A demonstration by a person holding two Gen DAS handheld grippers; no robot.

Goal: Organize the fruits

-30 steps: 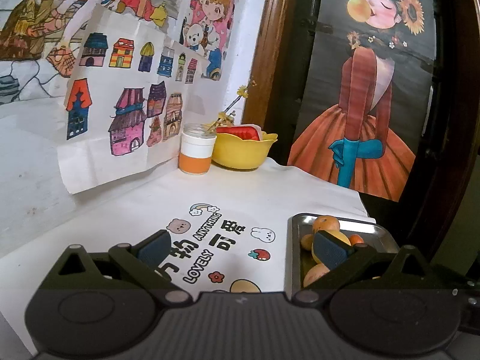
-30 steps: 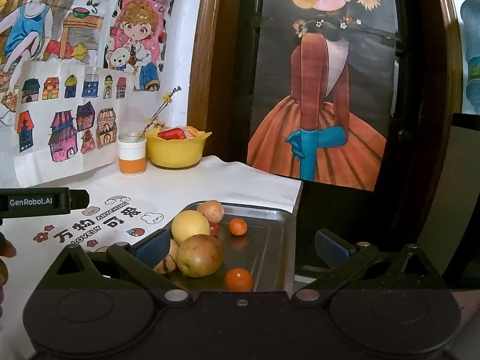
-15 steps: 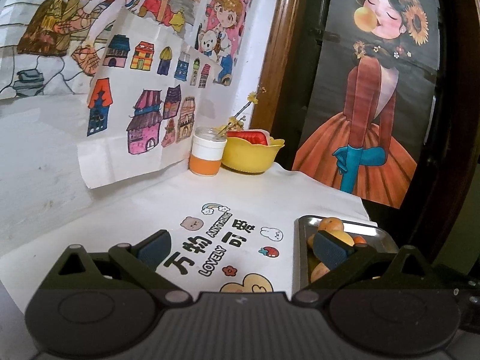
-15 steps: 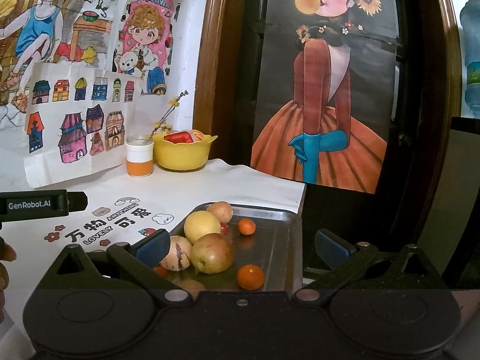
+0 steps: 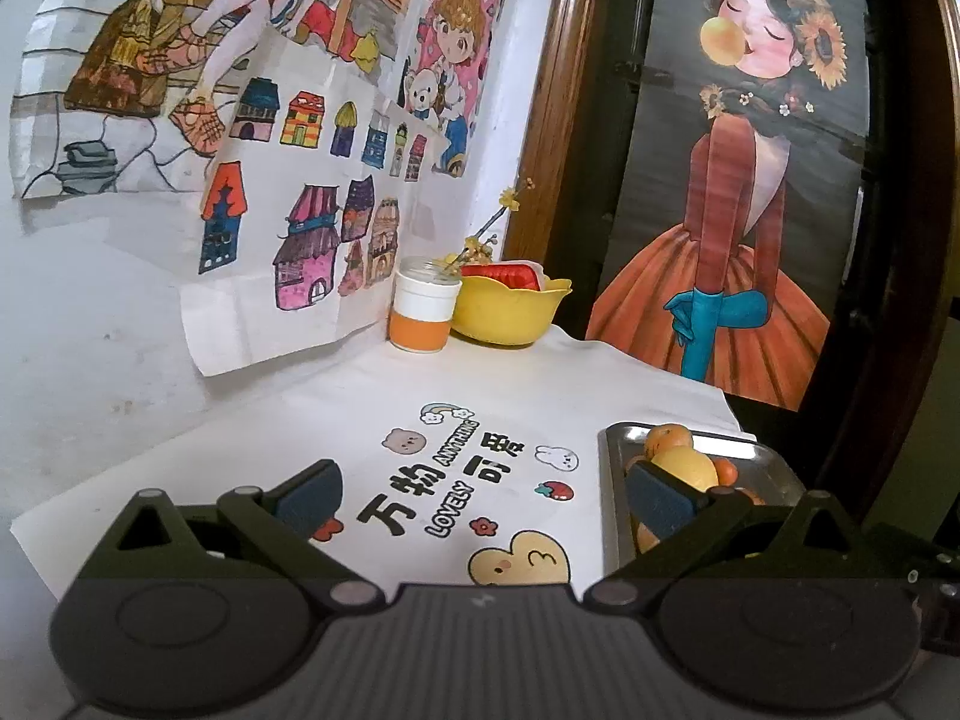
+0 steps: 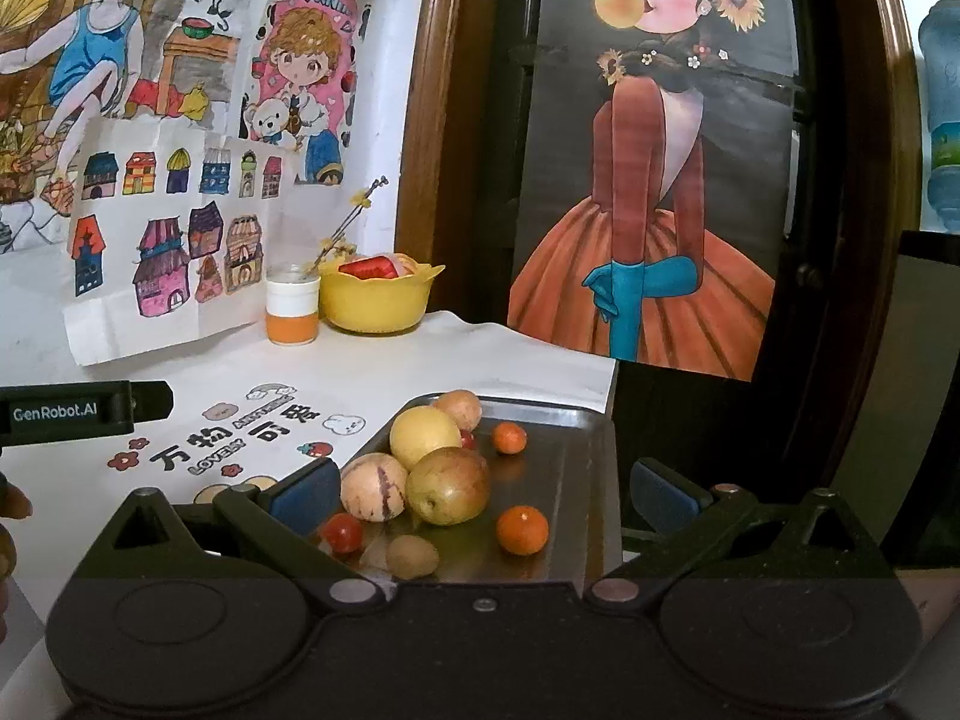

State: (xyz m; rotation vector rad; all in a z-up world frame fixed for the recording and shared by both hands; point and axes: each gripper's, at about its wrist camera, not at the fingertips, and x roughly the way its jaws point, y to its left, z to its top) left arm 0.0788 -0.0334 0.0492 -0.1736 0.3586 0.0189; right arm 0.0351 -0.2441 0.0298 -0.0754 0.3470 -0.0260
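A steel tray point(image 6: 576, 480) at the table's right edge holds several fruits: a yellow round fruit point(image 6: 425, 435), a brownish apple point(image 6: 447, 485), a pale striped fruit point(image 6: 372, 486), small oranges point(image 6: 522, 530), a cherry tomato point(image 6: 343, 533). My right gripper point(image 6: 486, 495) hangs open just before the tray, holding nothing. My left gripper point(image 5: 483, 495) is open over the printed cloth point(image 5: 456, 468), left of the tray point(image 5: 612, 480). A yellow bowl point(image 5: 507, 309) with red contents stands at the far corner.
An orange-and-white jar point(image 5: 421, 312) with a flower sprig stands beside the bowl. Drawings hang on the wall to the left. A dark painted panel point(image 6: 654, 180) rises behind the table's right end. The left gripper's body point(image 6: 84, 411) shows in the right wrist view.
Both grippers have drawn back and risen a little; more of the cloth and the tray's near fruits now show. Both stay open.
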